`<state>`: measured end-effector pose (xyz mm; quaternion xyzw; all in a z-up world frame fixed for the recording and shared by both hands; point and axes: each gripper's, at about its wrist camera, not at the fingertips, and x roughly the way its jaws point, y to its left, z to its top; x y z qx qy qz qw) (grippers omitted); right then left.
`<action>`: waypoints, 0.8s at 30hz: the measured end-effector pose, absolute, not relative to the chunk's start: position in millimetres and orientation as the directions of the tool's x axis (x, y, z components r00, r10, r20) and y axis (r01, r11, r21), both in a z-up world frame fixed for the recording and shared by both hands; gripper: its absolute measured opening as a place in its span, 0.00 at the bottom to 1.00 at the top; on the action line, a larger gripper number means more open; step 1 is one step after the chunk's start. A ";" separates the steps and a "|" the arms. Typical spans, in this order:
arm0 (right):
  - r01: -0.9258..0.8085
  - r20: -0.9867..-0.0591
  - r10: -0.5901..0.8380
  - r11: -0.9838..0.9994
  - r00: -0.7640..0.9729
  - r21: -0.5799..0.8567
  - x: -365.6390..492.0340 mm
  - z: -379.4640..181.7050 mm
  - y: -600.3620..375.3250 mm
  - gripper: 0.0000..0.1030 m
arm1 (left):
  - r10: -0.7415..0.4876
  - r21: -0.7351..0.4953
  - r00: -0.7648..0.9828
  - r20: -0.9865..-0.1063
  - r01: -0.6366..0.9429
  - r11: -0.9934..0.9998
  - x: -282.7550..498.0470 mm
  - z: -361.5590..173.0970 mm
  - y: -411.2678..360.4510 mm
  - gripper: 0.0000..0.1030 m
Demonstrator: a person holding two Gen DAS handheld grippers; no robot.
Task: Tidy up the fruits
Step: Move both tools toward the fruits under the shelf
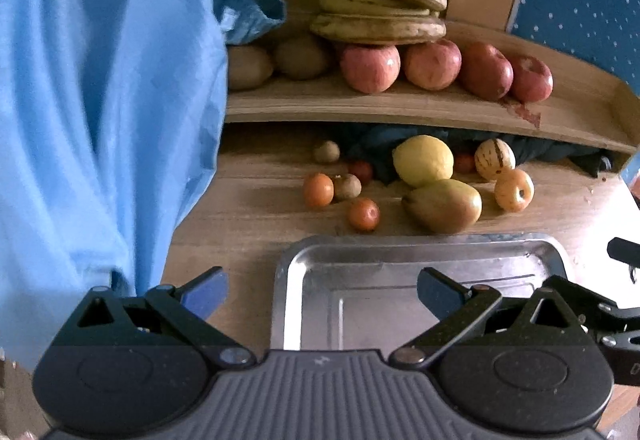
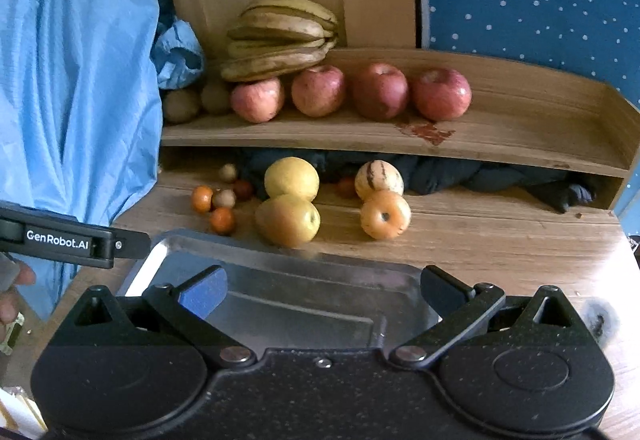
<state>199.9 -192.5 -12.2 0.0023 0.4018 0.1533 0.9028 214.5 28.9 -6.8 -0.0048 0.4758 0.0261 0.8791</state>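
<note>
Four apples (image 2: pixel 350 92) on wooden shelf (image 2: pixel 500 144); metal tray (image 1: pixel 400 272) on table (image 2: pixel 500 248).

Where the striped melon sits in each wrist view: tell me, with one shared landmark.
Left wrist: striped melon right of centre, under the shelf edge.
Right wrist: striped melon just right of centre, under the shelf.
Landmark: the yellow lemon lies to its left in both.
</note>
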 end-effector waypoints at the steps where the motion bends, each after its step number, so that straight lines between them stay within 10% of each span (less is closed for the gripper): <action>1: -0.266 -0.727 0.272 0.956 0.630 0.126 202.8 -13.4 -188.5 1.00 | 0.030 0.019 0.545 -0.838 -0.027 0.999 219.8 -8.1 31.7 1.00; 24: -0.085 -0.805 0.226 0.973 0.548 0.216 257.6 -20.5 -174.6 0.99 | -0.160 -0.051 0.496 -0.854 0.227 0.973 278.7 -58.2 41.2 0.99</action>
